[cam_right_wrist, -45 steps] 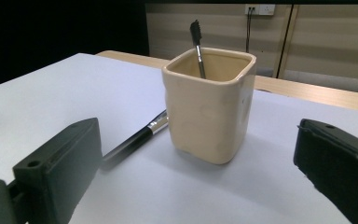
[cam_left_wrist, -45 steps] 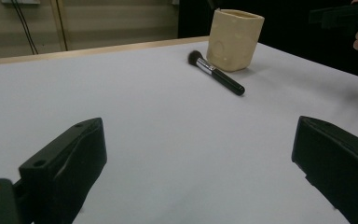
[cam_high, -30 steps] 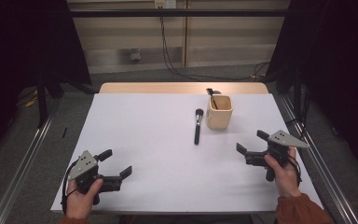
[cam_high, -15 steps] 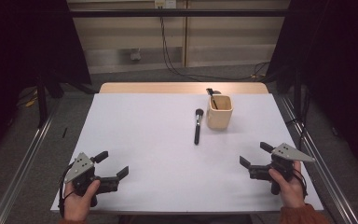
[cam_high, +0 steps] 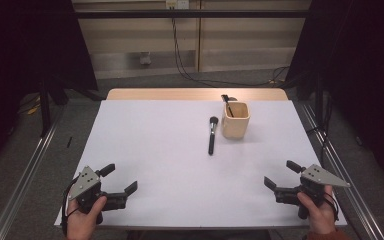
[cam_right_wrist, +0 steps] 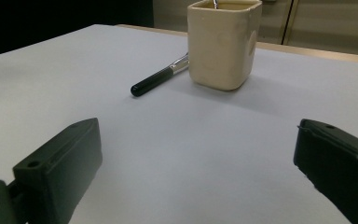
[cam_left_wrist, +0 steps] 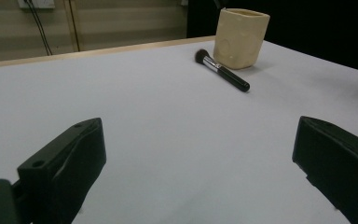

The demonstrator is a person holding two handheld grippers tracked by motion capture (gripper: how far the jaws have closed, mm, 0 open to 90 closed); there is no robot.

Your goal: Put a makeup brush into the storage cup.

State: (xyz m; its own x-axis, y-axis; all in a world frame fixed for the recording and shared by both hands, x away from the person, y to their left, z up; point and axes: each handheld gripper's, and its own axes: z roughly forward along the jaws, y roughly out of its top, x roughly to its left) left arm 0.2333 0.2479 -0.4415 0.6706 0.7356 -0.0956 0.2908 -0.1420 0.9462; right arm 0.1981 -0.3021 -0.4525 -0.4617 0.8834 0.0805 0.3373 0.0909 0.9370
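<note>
A cream square cup (cam_high: 235,120) (cam_left_wrist: 240,38) (cam_right_wrist: 223,43) stands at the back right of the white table (cam_high: 160,150), with a dark brush (cam_high: 227,105) leaning inside it. A black makeup brush (cam_high: 212,134) (cam_left_wrist: 221,70) (cam_right_wrist: 160,77) lies flat just left of the cup, bristles pointing away from me. My left gripper (cam_high: 119,179) (cam_left_wrist: 198,163) rests open near the front left corner, nothing between its jaws. My right gripper (cam_high: 282,174) (cam_right_wrist: 198,168) is open too, near the front right edge, empty.
A bare wooden strip (cam_high: 195,94) runs along the table's far edge. Metal rails (cam_high: 25,175) flank both sides on the floor, and cables (cam_high: 195,70) hang from the back wall. A wide stretch of white surface lies between the grippers and the cup.
My right gripper has drawn back toward the front edge and sunk lower. The left gripper shifted slightly toward me. Both stayed open; cup and brush have not moved.
</note>
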